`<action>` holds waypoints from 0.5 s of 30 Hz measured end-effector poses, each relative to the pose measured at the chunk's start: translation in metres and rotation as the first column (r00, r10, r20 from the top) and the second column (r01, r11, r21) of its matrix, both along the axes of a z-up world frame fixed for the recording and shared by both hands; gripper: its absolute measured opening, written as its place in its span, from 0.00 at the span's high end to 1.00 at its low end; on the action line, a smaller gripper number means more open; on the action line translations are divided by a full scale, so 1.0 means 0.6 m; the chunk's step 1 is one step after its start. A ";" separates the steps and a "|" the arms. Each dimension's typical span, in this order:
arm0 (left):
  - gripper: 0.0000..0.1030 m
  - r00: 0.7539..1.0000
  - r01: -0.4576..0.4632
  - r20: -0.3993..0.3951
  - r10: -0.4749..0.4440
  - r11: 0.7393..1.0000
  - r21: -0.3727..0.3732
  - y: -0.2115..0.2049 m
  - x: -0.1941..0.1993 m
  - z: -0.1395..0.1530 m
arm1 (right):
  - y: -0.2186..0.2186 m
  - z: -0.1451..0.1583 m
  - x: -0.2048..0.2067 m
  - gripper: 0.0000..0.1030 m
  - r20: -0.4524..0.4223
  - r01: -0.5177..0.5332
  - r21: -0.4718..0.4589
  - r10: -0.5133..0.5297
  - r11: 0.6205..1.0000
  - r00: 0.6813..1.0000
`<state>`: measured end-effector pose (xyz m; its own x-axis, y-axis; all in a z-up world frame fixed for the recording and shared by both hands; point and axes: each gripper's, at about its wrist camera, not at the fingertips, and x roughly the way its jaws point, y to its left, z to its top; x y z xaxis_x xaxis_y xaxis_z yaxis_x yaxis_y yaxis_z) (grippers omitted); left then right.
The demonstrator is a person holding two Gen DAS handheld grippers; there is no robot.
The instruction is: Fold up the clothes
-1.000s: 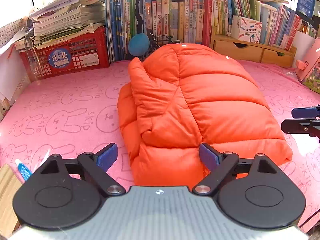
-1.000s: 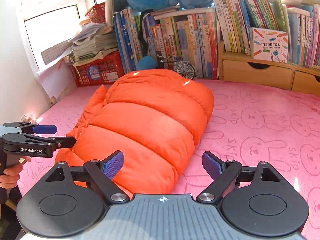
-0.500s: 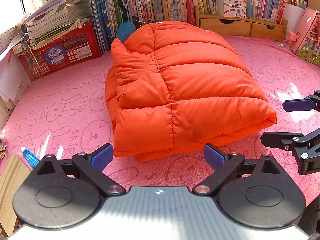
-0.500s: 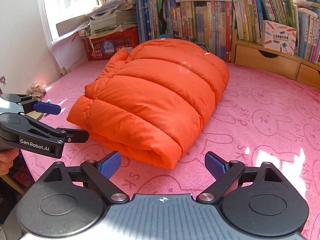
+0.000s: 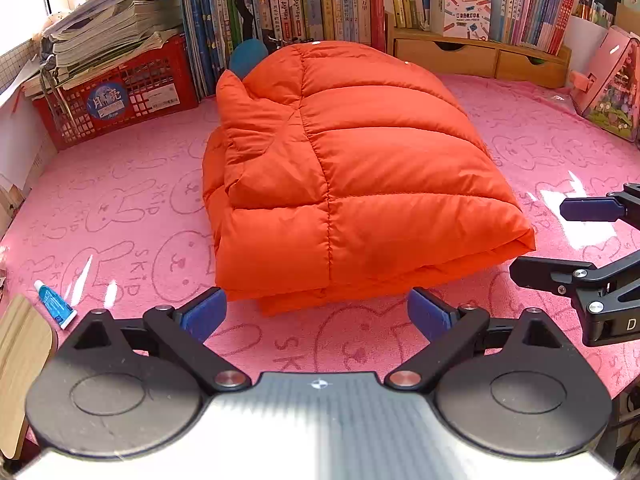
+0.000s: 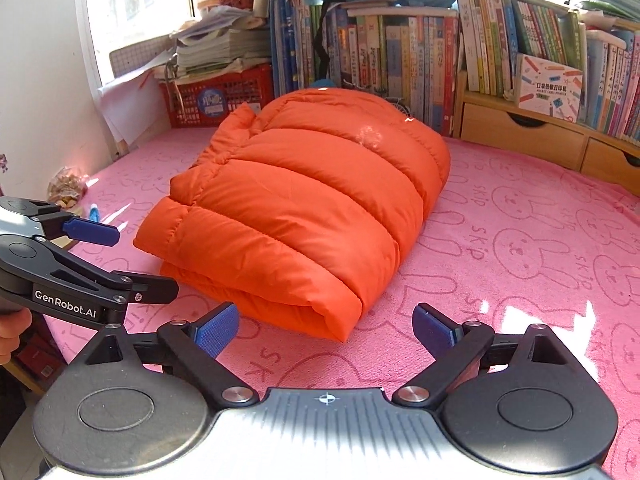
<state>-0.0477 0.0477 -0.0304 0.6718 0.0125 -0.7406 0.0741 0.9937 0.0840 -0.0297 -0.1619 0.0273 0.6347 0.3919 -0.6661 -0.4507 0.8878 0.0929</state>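
Where the left wrist view looks down, the jacket (image 5: 352, 184) lies folded in a thick orange bundle on the pink mat (image 5: 120, 208), its layered edge nearest the camera. The left gripper (image 5: 318, 314) hangs just short of that edge with its fingers wide apart, having just been opening, and nothing between them. At the right edge the right gripper (image 5: 560, 240) shows side-on, fingers apart, clear of the jacket. A red crate (image 5: 120, 96) of papers and a row of books (image 5: 320, 0) stand behind; a small tube (image 5: 54, 304) lies at the near left.

From the right wrist view, the jacket (image 6: 304, 208) sits ahead and left. The right gripper (image 6: 326, 330) has its fingers spread, also just opened wider, empty, with the jacket's near corner just beyond them. The left gripper (image 6: 140, 260) enters from the left, fingers apart, held by a hand (image 6: 12, 336).
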 end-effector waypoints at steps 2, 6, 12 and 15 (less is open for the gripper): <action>0.04 1.000 -0.002 -0.001 0.002 1.000 -0.002 0.001 0.001 -0.001 | 0.000 -0.001 0.000 0.09 0.001 0.004 -0.001 -0.004 1.000 1.000; 0.04 1.000 -0.005 -0.010 0.005 1.000 -0.015 0.002 0.004 -0.002 | -0.002 -0.001 0.001 0.09 0.001 0.010 -0.001 -0.010 1.000 1.000; 0.04 1.000 -0.008 -0.010 0.008 1.000 -0.026 0.002 0.005 -0.004 | -0.001 -0.002 0.002 0.08 0.010 0.021 -0.008 -0.021 1.000 1.000; 0.04 1.000 -0.012 -0.016 0.011 0.999 -0.035 0.004 0.009 -0.005 | 0.000 -0.004 0.004 0.08 0.011 0.029 -0.010 -0.029 1.000 1.000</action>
<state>-0.0426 0.0500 -0.0335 0.6596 -0.0060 -0.7516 0.0634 0.9968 0.0477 -0.0275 -0.1622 0.0251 0.6531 0.3660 -0.6629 -0.4253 0.9016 0.0788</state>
